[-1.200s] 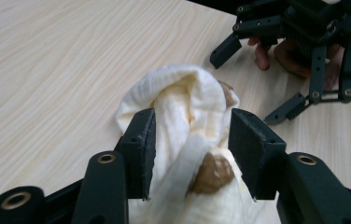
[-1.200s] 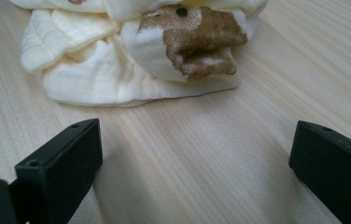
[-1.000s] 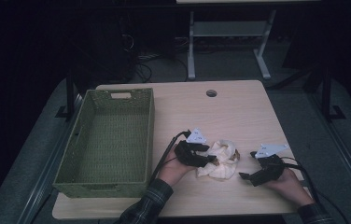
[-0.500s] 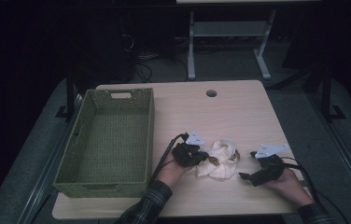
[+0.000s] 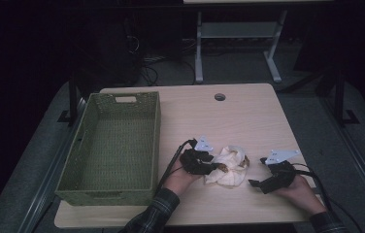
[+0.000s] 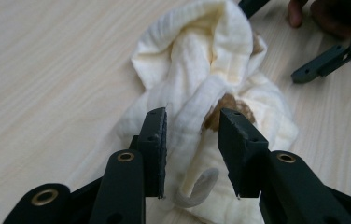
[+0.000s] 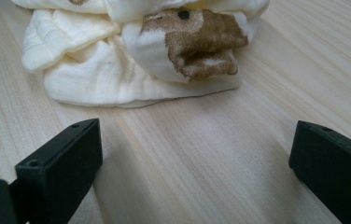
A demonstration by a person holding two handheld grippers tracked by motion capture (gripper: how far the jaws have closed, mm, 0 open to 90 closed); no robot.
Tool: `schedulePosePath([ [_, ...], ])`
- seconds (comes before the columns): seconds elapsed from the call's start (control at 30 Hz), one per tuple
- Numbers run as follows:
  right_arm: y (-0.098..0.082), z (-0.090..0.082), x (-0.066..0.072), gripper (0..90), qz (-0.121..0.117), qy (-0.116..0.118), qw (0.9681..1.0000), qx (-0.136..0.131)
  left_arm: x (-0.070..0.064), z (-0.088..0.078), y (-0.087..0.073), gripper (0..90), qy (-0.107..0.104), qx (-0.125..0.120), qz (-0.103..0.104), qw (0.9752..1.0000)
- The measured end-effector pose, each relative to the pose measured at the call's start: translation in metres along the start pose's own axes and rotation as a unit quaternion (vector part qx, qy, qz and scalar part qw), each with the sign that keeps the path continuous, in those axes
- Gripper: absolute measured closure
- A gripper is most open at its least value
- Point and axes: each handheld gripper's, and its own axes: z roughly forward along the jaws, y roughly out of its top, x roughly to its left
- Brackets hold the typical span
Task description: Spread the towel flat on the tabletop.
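1. Cloth (image 5: 229,165) first: it's a cream, crumpled bundle with brown printed patches, sitting on the light wood table (image 5: 248,116) near the front edge, right between the two grippers.
2. Left gripper (image 5: 208,167) is at the cloth's left side. In the left gripper view its jaws have just been opening, and a fold of the cloth (image 6: 201,93) sits in the gap between them. The left pad looks like it's brushing the fabric, the right pad stands a bit off it, so nothing is really being pinched.
3. A little grey-white loop of fabric (image 6: 197,186) pokes out low down between those jaws.
4. Right gripper (image 5: 256,183) rests on the table just right of the cloth, not touching it. In the right gripper view the jaws are spread wide over bare wood, with the cloth (image 7: 136,51) lying a short way ahead of them.
5. That same view gives a good look at a brown patch with a dark dot on the cloth's near side.
6. Green woven basket (image 5: 74,160) sits on the left part of the table, well apart from the cloth.
7. Both of the person's hands come in from the bottom edge, with a plaid sleeve (image 5: 158,208) on the left arm.
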Motion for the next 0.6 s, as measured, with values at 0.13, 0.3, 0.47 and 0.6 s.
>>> schedulePosePath([
  [0.13, 0.0, 0.0, 0.0, 2.4, 0.0, 0.0, 1.0, 0.0, 0.0, 0.003, 0.0, 81.4, -0.012, 0.007, -0.008, 0.9999],
  [0.3, 0.0, 0.0, 0.0, 2.4, 0.0, 0.0, 1.0, 0.0, 0.001, -0.003, 0.005, 87.9, -0.005, -0.01, -0.007, 0.9999],
  [0.47, 0.0, 0.0, 0.0, 2.7, -0.001, 0.002, 1.0, -0.001, 0.002, -0.011, 0.016, 88.1, 0.003, -0.038, -0.008, 0.9992],
  [0.6, 0.0, -0.002, 0.001, 12.2, -0.007, 0.006, 0.9999, -0.007, 0.004, -0.015, 0.023, 88.1, 0.01, -0.058, -0.013, 0.9982],
])
